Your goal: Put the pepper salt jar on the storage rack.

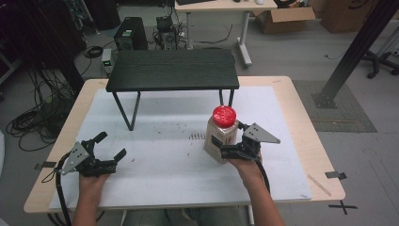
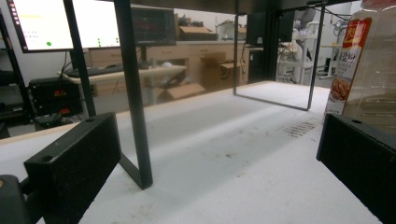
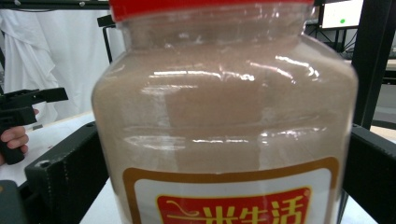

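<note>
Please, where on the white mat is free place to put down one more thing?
The white mat is bare between the left gripper and the jar, also under the black shelf between its legs. It is crowded at the jar, where the right gripper sits.

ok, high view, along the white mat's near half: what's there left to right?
Left gripper, jaws open over the white mat → clear plastic jar with red lid → right gripper closed on the jar.
</note>
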